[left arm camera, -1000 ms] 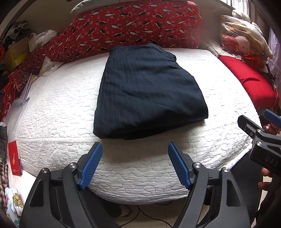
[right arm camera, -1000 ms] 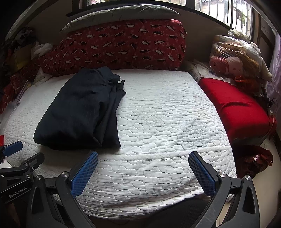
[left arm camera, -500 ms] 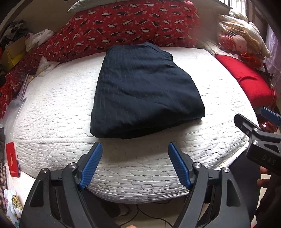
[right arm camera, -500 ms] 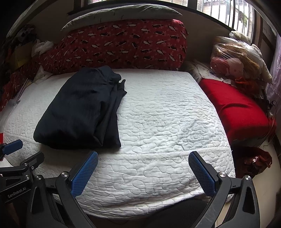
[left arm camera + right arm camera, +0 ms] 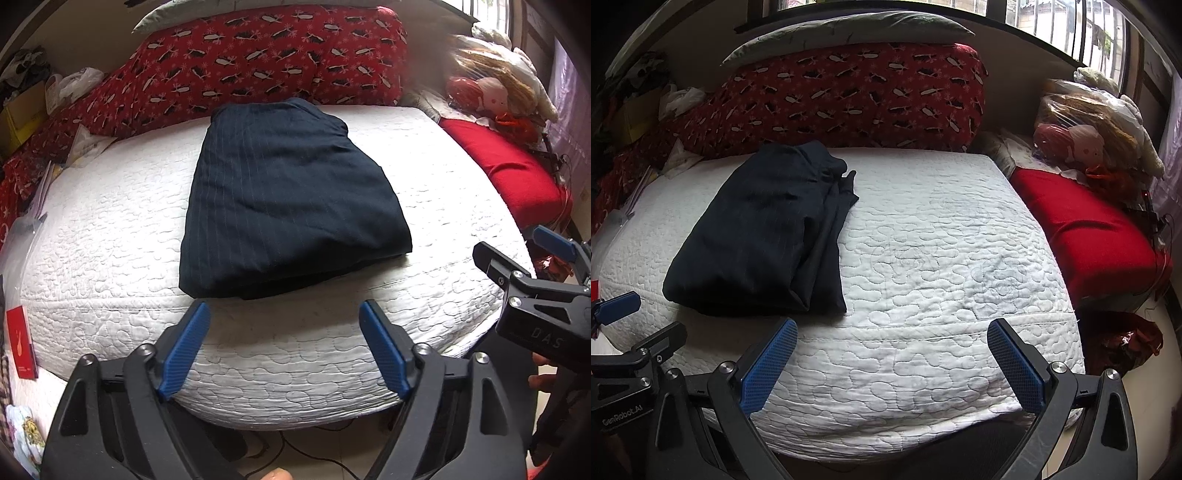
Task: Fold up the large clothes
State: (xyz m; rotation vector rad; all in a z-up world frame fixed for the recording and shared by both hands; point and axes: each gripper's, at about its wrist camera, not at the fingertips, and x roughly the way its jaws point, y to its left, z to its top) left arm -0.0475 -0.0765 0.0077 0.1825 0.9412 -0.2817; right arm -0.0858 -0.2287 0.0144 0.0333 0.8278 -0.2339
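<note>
A dark navy pinstriped garment (image 5: 288, 199) lies folded into a thick rectangle on the white quilted mattress (image 5: 110, 229), on its left half in the right wrist view (image 5: 757, 240). My left gripper (image 5: 284, 308) hovers just in front of the garment's near edge, over the mattress edge. Its jaws are opening and nothing is between the blue pads. My right gripper (image 5: 892, 325) stands open over the bare right part of the mattress (image 5: 942, 258), apart from the cloth and holding nothing.
A red patterned bolster (image 5: 258, 62) lines the far and left sides of the bed. A red cushion (image 5: 1082, 229) and bagged plush toys (image 5: 1086, 125) sit at the right. A red booklet (image 5: 20, 343) stands by the left edge. Cables run on the floor below.
The left gripper's pads stand slightly wider apart than before. The folded garment and the right gripper have not moved.
</note>
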